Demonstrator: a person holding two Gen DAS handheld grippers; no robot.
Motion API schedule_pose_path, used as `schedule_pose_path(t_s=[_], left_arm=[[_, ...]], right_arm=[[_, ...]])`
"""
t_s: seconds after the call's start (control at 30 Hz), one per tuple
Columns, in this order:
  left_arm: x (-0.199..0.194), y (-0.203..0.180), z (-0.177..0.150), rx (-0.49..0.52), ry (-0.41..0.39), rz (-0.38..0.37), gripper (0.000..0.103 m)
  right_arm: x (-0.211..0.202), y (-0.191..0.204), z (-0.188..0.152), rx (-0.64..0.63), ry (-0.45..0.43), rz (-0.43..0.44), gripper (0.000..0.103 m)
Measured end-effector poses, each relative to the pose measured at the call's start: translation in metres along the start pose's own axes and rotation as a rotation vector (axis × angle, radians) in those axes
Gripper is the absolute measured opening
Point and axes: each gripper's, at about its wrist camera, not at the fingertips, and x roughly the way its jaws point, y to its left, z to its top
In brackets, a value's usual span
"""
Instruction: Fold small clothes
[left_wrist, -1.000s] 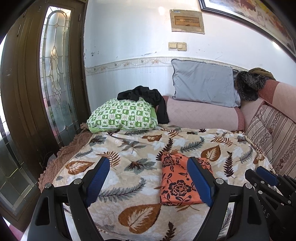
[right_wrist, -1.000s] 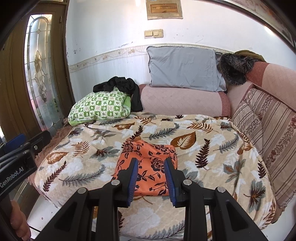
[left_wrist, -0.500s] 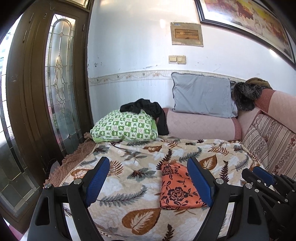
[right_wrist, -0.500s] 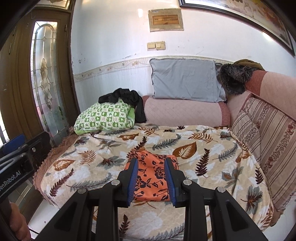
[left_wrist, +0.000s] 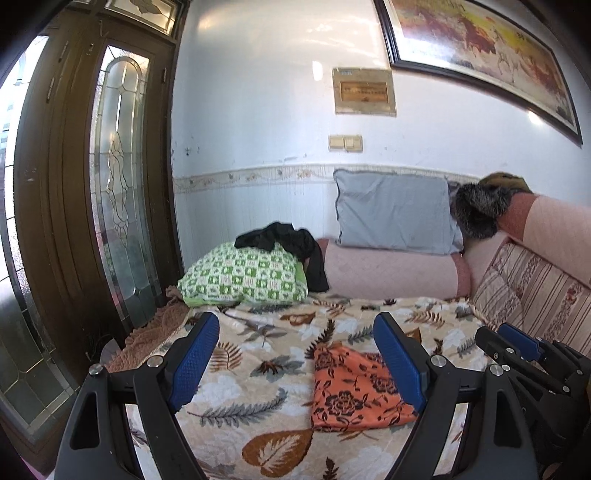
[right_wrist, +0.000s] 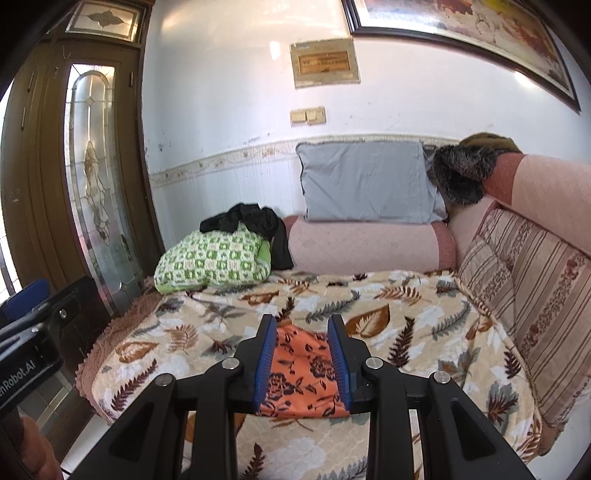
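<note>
- Orange floral garment (left_wrist: 356, 391) lies folded into a rough rectangle, flat on the leaf-print blanket (left_wrist: 258, 354) that covers the couch seat. It sits toward the blanket's near edge.
- Left gripper (left_wrist: 295, 360): blue pads spread wide, nothing between them. It is held above the blanket, apart from the cloth.
- In the left wrist view the garment lies past the pads and toward the right one; the right pad (left_wrist: 397, 363) overlaps the garment's right edge in the picture. No contact is visible.
- Right gripper (right_wrist: 303, 358): pads set a moderate gap apart, narrower than the left pair, and gripping nothing.
- In the right wrist view the garment (right_wrist: 301, 376) shows squarely through the gap between the two pads, beyond and below them. Its side edges are hidden behind the pads (right_wrist: 264, 363). Whether the tips touch the fabric cannot be told.
- The right gripper's body also shows at the right edge of the left wrist view (left_wrist: 517, 345), just beside the left gripper.
- At the back of the seat, well apart from the garment: green checked pillow (left_wrist: 243, 277) with a black cloth (left_wrist: 288, 243) draped over it, a pink bolster (left_wrist: 391, 271), and a grey pillow (left_wrist: 395, 214) leaning on the wall.
</note>
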Motion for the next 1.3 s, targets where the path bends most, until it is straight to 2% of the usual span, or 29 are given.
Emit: schedule_pose_path(t_s=[0.2, 0.53, 1.1, 1.13, 1.17, 1.2, 1.3], left_arm=[[-0.013, 0.001, 0.012, -0.002, -0.031, -0.009, 0.086], [-0.022, -0.004, 0.021, 0.002, -0.042, -0.039, 0.086], [-0.028, -0.013, 0.04, 0.032, -0.081, -0.028, 0.086], [-0.026, -0.013, 0.04, 0.034, -0.08, -0.026, 0.086], [-0.024, -0.014, 0.039, 0.037, -0.077, -0.026, 0.086], [-0.02, -0.015, 0.039, 0.04, -0.072, -0.026, 0.086], [-0.002, -0.015, 0.033, 0.05, -0.042, -0.004, 0.086]], right_arm=[[-0.017, 0.002, 0.016, -0.001, -0.045, 0.009, 0.033], [-0.027, 0.009, 0.023, -0.007, -0.068, 0.018, 0.033], [-0.027, 0.005, 0.04, 0.017, -0.107, 0.051, 0.033], [-0.026, 0.005, 0.04, 0.018, -0.108, 0.05, 0.039], [-0.024, 0.004, 0.04, 0.022, -0.108, 0.049, 0.055], [-0.021, 0.002, 0.039, 0.035, -0.11, 0.051, 0.062], [-0.013, -0.002, 0.036, 0.06, -0.107, 0.059, 0.065]])
